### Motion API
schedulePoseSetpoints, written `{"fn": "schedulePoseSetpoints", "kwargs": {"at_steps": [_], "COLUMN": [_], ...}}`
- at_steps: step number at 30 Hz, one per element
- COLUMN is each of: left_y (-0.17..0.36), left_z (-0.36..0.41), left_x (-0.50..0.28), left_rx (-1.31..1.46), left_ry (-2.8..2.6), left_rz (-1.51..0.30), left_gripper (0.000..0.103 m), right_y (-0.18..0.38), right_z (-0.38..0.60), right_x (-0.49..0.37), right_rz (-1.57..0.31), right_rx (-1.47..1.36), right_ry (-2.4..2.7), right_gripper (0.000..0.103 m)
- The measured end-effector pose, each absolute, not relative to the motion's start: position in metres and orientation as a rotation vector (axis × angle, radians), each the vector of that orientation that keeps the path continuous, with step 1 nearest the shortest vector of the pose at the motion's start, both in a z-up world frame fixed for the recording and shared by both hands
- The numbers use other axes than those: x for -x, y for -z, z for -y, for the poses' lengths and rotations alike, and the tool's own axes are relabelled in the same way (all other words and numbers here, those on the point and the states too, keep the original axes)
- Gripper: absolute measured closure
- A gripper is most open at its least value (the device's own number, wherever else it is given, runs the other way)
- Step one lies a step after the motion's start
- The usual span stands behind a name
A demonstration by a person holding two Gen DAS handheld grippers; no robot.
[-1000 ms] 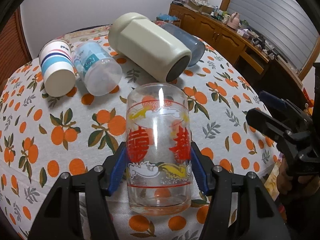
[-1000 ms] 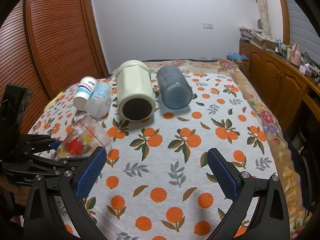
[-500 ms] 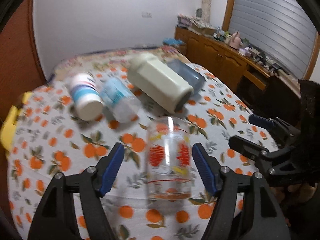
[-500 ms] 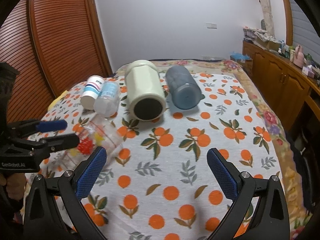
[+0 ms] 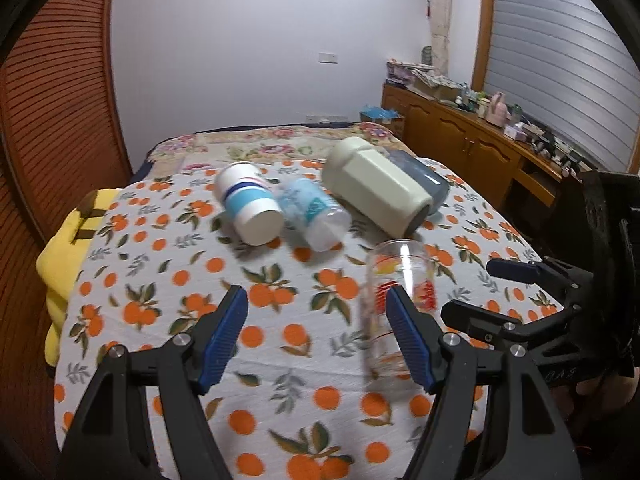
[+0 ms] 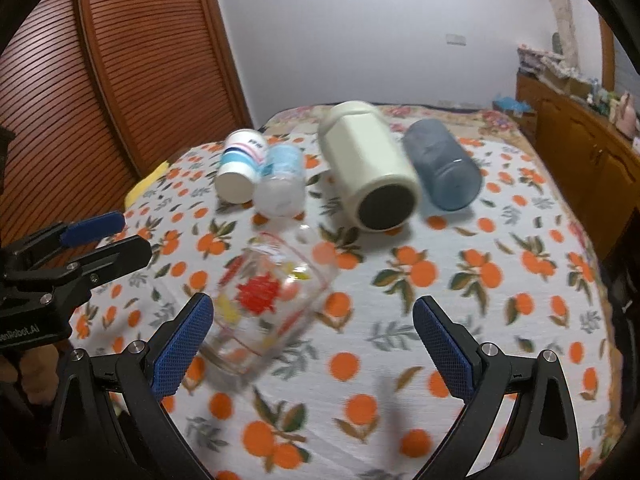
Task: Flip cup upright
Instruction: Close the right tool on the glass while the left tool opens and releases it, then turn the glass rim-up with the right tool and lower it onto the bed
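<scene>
A clear glass cup with red and yellow print (image 5: 394,300) stands upright on the orange-print cloth, just behind my left gripper's right finger. It also shows in the right wrist view (image 6: 268,300), blurred. My left gripper (image 5: 316,332) is open and empty, to the left of the glass. My right gripper (image 6: 312,336) is open and empty, with the glass near its left finger. Further back lie a white cup with blue stripes (image 5: 250,210), a clear plastic cup (image 5: 314,216), a cream jar (image 5: 378,192) and a grey cup (image 5: 424,180), all on their sides.
The table has an orange-print cloth (image 5: 160,280). A yellow cloth (image 5: 64,248) hangs at its left edge. A wooden sideboard (image 5: 480,148) with clutter runs along the right wall. A slatted wooden door (image 6: 140,60) stands at the left.
My left gripper let go of the glass, opened, pulled back and swung left. The glass stays standing on the cloth. My right gripper moved slightly closer to the glass.
</scene>
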State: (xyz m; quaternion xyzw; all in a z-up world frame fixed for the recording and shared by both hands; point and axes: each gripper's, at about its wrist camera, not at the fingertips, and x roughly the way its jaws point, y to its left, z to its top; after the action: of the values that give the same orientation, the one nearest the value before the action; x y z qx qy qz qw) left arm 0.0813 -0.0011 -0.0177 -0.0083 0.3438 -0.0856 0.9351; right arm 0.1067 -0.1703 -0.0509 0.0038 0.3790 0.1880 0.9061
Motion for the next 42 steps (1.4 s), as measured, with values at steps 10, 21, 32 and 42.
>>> {"fn": "schedulePoseSetpoints", "kwargs": {"at_steps": [10,21,32,42], "left_y": [0.022,0.027,0.026,0.024], "left_z": [-0.028,-0.037,-0.036,-0.035], "left_x": [-0.070,-0.068,-0.068,-0.068], "left_rx": [0.056,0.080,0.073,0.068], "left_ry": [0.120,0.117,0.118,0.116], "left_rz": [-0.685,-0.689,-0.689,-0.695], "left_gripper": [0.031,0.031,0.031,0.031], "right_y": [0.063,0.073,0.081,0.083], "right_z": [0.150,0.143,0.136,0.134], "right_x": [-0.128,-0.142,-0.161,-0.180], "right_rz": [-0.869,-0.945,-1.032,-1.065], "right_rx": [-0.076,-0.104,-0.145,-0.171], "right_ry": [-0.406,-0.380,-0.393,-0.411], "right_gripper": [0.009,0.012,0.012,0.026]}}
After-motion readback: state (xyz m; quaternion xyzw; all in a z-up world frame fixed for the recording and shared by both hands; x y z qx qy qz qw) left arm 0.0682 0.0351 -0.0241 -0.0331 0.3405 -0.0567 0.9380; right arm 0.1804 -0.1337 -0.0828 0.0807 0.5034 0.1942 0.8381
